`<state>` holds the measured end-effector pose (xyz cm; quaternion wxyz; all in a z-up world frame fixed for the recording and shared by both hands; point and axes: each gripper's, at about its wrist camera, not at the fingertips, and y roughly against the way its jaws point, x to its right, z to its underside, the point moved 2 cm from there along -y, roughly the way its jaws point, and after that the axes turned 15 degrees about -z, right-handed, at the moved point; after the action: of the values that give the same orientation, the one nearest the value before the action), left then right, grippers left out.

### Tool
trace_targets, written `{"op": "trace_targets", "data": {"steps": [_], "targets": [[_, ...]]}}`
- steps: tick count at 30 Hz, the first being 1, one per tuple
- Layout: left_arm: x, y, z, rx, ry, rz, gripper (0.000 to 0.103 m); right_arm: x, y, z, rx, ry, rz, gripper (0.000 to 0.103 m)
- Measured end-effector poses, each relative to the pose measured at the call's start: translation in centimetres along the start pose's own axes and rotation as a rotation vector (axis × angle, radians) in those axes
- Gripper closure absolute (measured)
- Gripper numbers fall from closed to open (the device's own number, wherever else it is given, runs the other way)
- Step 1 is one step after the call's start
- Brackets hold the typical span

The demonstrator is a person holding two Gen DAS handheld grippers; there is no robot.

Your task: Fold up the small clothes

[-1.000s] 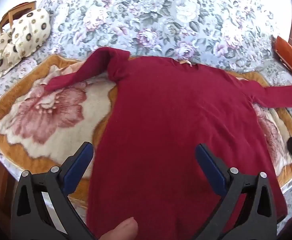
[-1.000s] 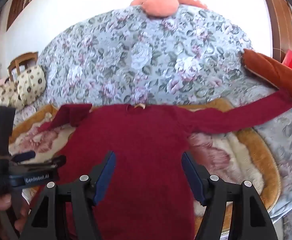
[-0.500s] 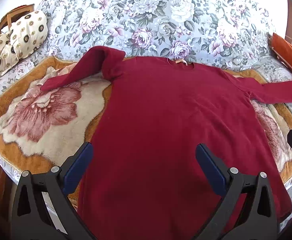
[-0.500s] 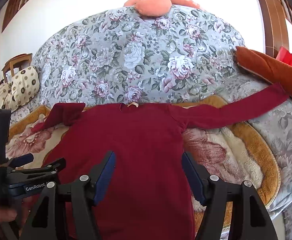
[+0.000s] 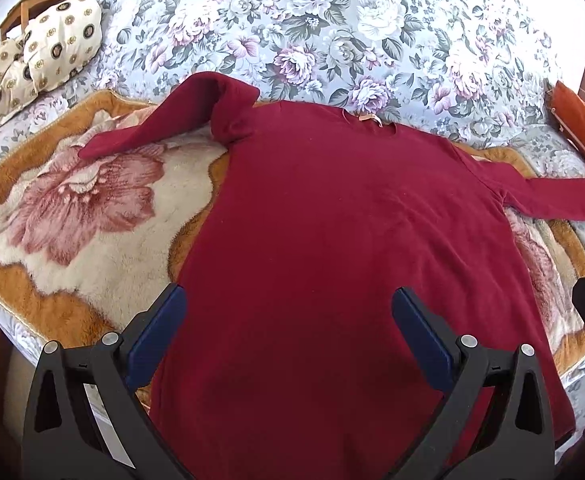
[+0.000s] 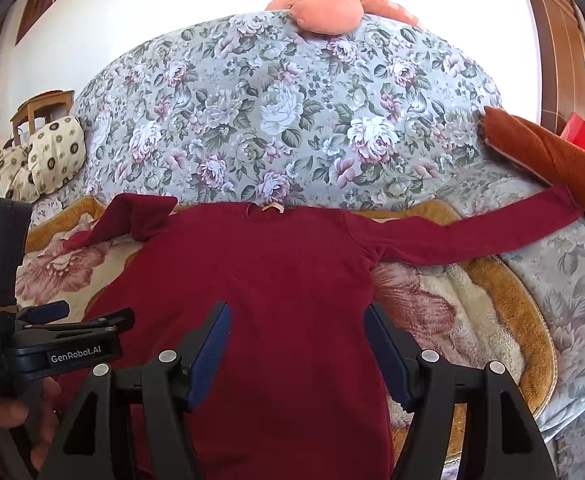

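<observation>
One dark red sweater (image 5: 332,240) lies flat on a plush flower blanket (image 5: 72,216) over a floral bedspread (image 6: 292,100); left gripper (image 5: 288,324) and right gripper (image 6: 296,340) both gape empty above it, two patterned pillows (image 5: 32,56) beside the blanket

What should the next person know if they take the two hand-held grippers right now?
Left hand-held gripper: open, empty, above the sweater body.
Right hand-held gripper: open, empty, also above the body.
The red sweater lies flat on the plush blanket, neck away from you. Its left sleeve is bent back on itself; the right sleeve is stretched out straight.
Done: laid out only.
Left: fold both sleeves in, then fold the body.
</observation>
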<state>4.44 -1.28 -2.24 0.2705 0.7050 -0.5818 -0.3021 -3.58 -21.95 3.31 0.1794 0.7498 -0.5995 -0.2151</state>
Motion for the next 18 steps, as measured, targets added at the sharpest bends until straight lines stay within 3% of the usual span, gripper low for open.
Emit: {"op": "trace_targets", "data": {"steps": [18], "targets": [[-0.04,-0.69,0.09,-0.044,-0.01,0.0,0.0,0.48,-0.39,0.46,-0.012,-0.002,0.035,0.036]]}}
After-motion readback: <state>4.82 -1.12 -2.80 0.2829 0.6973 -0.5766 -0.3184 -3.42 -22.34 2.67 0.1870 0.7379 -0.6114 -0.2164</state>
